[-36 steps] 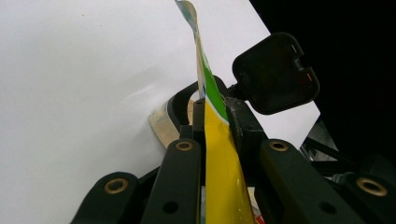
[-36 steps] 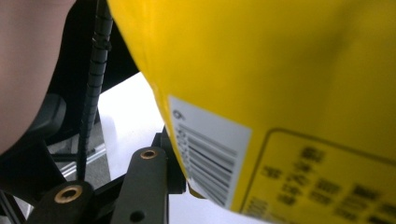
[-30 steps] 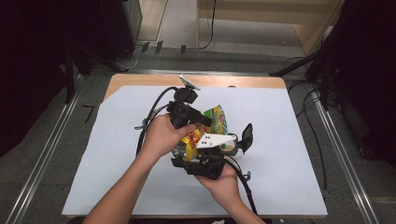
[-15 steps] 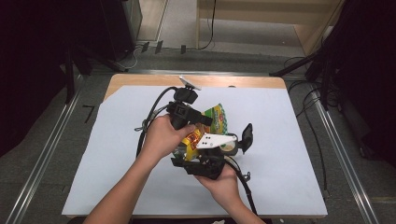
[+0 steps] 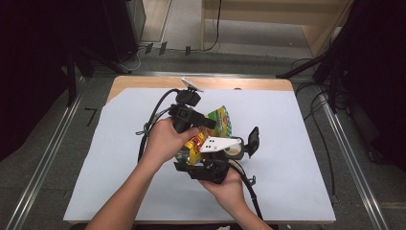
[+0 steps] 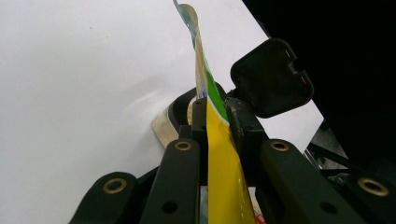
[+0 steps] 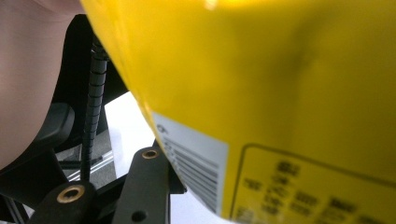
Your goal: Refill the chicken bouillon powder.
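Nothing shifted since the earlier frames: both hands parked in the same spot, same grip, same tilt.

Held up over the middle of the white paper-covered table [image 5: 297, 143], between the two tools: a glossy yellow-and-green foil snack bag [image 5: 218, 125]. Judged light, thin and crinkly, soft enough to buckle, slick on its printed face, with contents likely to crush under a hard squeeze. Best taken by the flat sealed edge or a side seam, not across the puffed belly.

Left gripper [image 6: 218, 122] nearly closed, jaws pinching the bag's thin edge, seen edge-on as a yellow strip with a green band running up between them. Left hand [image 5: 165, 140] wrapped over the tool body from above, forearm coming in diagonally from the lower left, cable looping away behind.

Right gripper [image 5: 210, 163] below and nearer the person, right hand [image 5: 227, 184] cupped under it, palm up. Jaws part-way open; one black jaw visible beside the bag's barcoded yellow back [image 7: 280, 93], bag close against the camera. Whether the pads actually press on it cannot be told.
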Demonstrator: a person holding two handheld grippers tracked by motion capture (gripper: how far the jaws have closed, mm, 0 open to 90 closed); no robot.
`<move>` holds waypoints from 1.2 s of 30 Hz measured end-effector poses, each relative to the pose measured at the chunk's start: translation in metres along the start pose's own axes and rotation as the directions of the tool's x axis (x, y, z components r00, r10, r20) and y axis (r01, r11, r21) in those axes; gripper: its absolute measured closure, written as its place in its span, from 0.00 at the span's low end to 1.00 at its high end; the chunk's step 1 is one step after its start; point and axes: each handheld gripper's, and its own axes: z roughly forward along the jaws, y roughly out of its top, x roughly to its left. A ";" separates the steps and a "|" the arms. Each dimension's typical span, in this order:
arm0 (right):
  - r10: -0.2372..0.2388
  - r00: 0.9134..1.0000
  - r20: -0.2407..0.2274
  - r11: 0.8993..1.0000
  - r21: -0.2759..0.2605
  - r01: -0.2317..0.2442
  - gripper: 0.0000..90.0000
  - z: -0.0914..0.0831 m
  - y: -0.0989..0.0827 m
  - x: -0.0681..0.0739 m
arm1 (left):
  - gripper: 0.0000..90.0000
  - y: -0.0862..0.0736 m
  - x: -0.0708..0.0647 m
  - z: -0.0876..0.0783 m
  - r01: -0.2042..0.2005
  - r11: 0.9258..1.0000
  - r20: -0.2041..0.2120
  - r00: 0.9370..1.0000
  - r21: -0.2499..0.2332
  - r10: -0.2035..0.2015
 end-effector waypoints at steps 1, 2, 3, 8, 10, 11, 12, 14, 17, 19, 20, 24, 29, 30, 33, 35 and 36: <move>0.001 1.000 -0.002 1.000 -0.001 -0.001 0.74 0.000 0.000 0.001 | 0.92 0.000 0.000 -0.001 0.001 1.000 -0.001 1.000 -0.001 -0.001; -0.001 1.000 -0.003 1.000 -0.003 0.001 0.74 0.001 0.000 0.001 | 0.92 0.000 0.000 -0.001 -0.002 1.000 0.001 1.000 0.001 0.002; -0.003 1.000 -0.004 1.000 -0.002 0.003 0.74 0.000 0.001 0.001 | 0.92 -0.001 0.000 -0.002 0.000 1.000 0.001 1.000 -0.001 0.000; -0.005 1.000 -0.005 1.000 -0.001 0.004 0.74 0.001 0.001 0.002 | 0.92 -0.001 0.000 -0.002 0.000 1.000 -0.001 1.000 -0.003 0.000; -0.004 1.000 -0.005 1.000 0.001 0.004 0.74 0.001 0.001 0.002 | 0.92 -0.001 0.001 -0.002 0.000 1.000 0.000 1.000 0.003 0.000; -0.004 1.000 -0.005 1.000 0.000 0.004 0.74 0.001 0.000 0.001 | 0.92 -0.001 0.001 -0.001 0.001 1.000 0.002 1.000 0.001 -0.001; -0.004 1.000 -0.004 1.000 0.002 0.004 0.74 0.001 0.000 0.001 | 0.92 -0.001 0.001 -0.001 0.002 1.000 0.004 1.000 0.000 -0.002; -0.001 1.000 -0.004 1.000 0.005 0.001 0.74 0.001 0.000 0.001 | 0.92 -0.002 0.001 0.000 0.002 1.000 0.003 1.000 0.001 -0.002; -0.001 1.000 -0.003 1.000 0.005 0.001 0.74 0.001 0.000 0.001 | 0.92 -0.002 0.001 0.000 0.001 1.000 0.004 1.000 0.001 -0.001; -0.002 1.000 -0.003 1.000 0.005 0.002 0.74 0.001 -0.001 0.001 | 0.92 -0.002 0.001 0.000 0.001 1.000 0.002 1.000 0.000 -0.001; -0.003 1.000 -0.002 1.000 0.005 0.003 0.74 0.001 -0.001 0.001 | 0.92 -0.002 0.001 0.000 0.000 1.000 0.001 1.000 0.001 0.000; -0.005 1.000 0.001 1.000 0.003 0.005 0.74 0.001 -0.001 0.000 | 0.92 -0.002 0.000 0.001 -0.005 1.000 0.003 1.000 0.001 0.005; 0.001 1.000 0.001 1.000 0.000 -0.001 0.74 0.001 -0.002 0.000 | 0.92 -0.002 0.000 0.001 -0.011 1.000 0.002 1.000 0.005 0.011; 0.001 1.000 0.001 1.000 0.000 -0.001 0.74 0.001 -0.003 0.001 | 0.92 -0.002 0.000 0.001 -0.011 1.000 0.001 1.000 0.005 0.011; 0.006 1.000 0.002 1.000 0.000 -0.006 0.74 0.001 -0.003 0.001 | 0.92 -0.002 0.000 0.002 -0.007 1.000 0.003 1.000 0.004 0.007; 0.006 1.000 0.002 1.000 0.000 -0.006 0.75 0.001 -0.003 0.000 | 0.92 -0.002 0.000 0.003 -0.010 1.000 0.002 1.000 0.006 0.010; 0.006 1.000 0.003 1.000 -0.001 -0.006 0.75 0.001 -0.003 0.000 | 0.92 -0.002 0.000 0.003 -0.012 1.000 0.002 1.000 0.009 0.012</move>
